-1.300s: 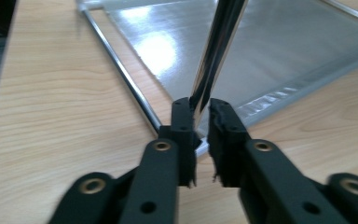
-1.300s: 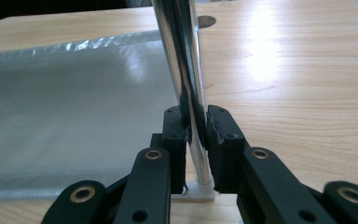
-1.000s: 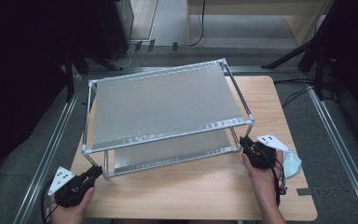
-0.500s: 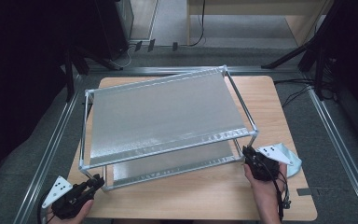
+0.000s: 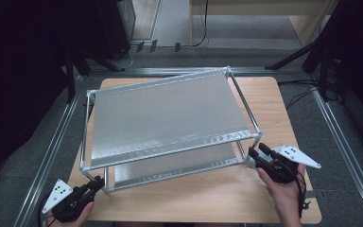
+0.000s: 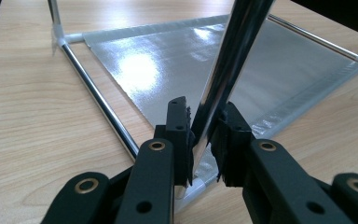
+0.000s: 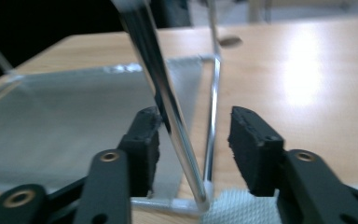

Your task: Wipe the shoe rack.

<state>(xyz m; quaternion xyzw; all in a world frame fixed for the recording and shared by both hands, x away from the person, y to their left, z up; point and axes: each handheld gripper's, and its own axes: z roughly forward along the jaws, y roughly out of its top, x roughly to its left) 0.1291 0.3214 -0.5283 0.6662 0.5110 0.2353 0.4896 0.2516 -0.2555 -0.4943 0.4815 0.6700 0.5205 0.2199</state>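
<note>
A two-tier chrome rack with silver sheet shelves stands askew on the wooden table. My left gripper is at the rack's front left corner. In the left gripper view, the left gripper is shut on the chrome upright post just above the lower shelf. My right gripper is at the front right corner. The right gripper view shows this gripper open, with the front right post between its jaws, close to the left pad and clear of the right one.
A white mesh cloth lies on the table just under the right gripper. Metal floor rails run along both sides of the table. Dark stands and cables sit beyond the far edge. Bare wood shows right of the rack.
The rack has slid toward the person's side of the table and turned a little. Both hands have drawn back with it toward the front edge.
</note>
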